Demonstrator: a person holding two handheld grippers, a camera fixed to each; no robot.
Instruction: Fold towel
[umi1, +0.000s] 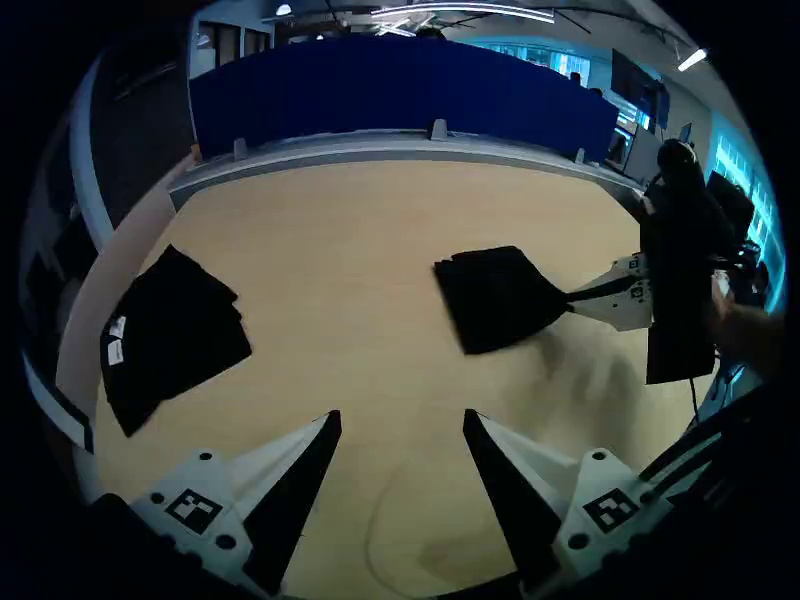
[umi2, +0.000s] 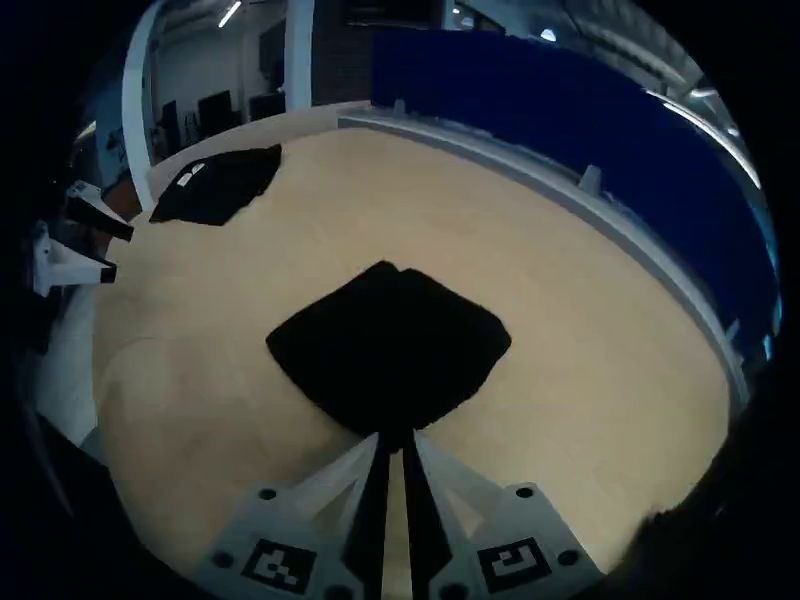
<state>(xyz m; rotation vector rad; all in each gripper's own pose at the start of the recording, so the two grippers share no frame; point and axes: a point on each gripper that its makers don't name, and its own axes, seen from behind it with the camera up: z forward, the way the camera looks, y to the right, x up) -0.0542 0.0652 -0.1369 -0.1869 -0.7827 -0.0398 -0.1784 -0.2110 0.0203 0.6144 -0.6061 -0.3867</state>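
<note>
A pale wooden worktop (umi1: 350, 250) runs up to a blue partition (umi1: 400, 90) at its far edge. The towel (umi2: 390, 350), black and folded into a compact square, lies flat on my side of the partition, well apart from it. My right hand-held gripper (umi2: 392, 450) is pinched tight on the towel's nearest corner. My left hand-held gripper (umi1: 400, 440) hangs with its fingers wide apart, holding nothing. A stack of dark cloths (umi1: 170, 330) sits towards the partition's left end. I judge the folding nearly finished. Next comes either one last fold or a careful slide towards that stack, without letting the layers slip.
</note>
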